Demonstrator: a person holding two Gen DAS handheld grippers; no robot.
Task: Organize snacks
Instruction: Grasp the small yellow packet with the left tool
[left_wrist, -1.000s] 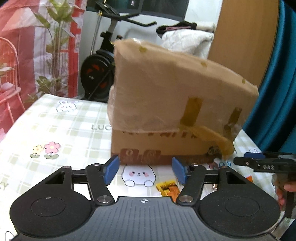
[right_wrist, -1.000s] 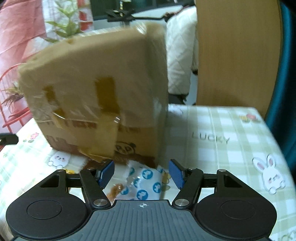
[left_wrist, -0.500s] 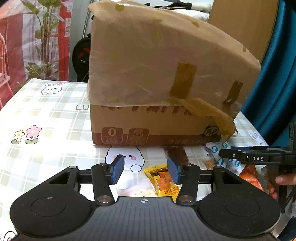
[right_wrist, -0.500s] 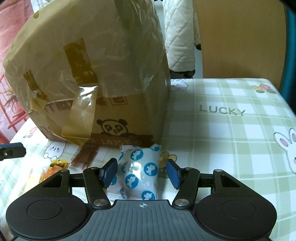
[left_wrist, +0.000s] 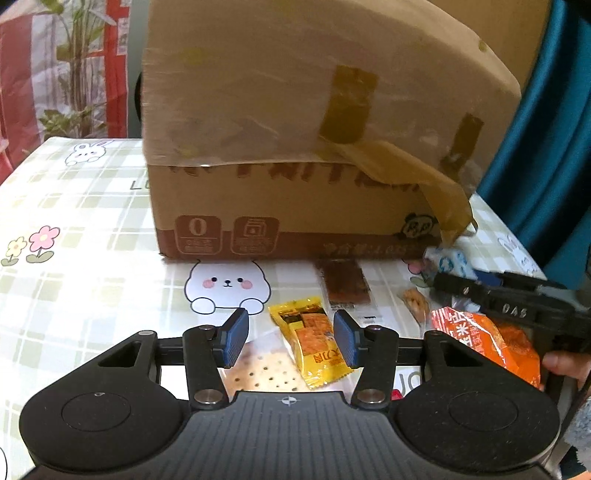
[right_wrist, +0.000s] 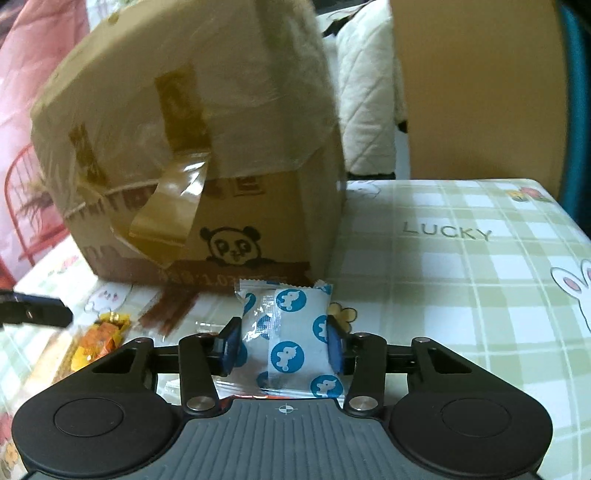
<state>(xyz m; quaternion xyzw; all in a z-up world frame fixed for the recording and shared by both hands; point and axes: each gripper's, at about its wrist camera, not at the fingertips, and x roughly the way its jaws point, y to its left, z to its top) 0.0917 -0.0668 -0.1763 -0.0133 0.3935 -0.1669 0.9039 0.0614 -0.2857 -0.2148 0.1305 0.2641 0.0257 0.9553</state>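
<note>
The cardboard box stands on the worktop, and I use it as my landmark. In front of its left part, the left tool hangs low over a yellow snack packet. Its jaws have just been closing, but they are about half open and I see a gap on both sides of the packet, so nothing is held yet. The packet lies a little to the right side of the gap, near the right pad, with a clear cracker packet partly under it. To grip it well, I think the tool should move slightly to the right so the packet is centred, then go down until the pads are level with it, and close only on the yellow one.

Further right, just in front of the box, lies a flat dark brown strip snack, and beside it an orange packet near the person's fingers.

In front of the right corner of the box, below the panda print, the right tool has its jaws around a white packet with blue circles. These jaws have just been closing too, and both pads now appear to touch the packet's sides. The packet is soft and puffy, so I judge a gentle squeeze is enough; too much force may crush what is inside. Lifting straight up should keep it from dragging the clear wrapper that lies under it.
</note>
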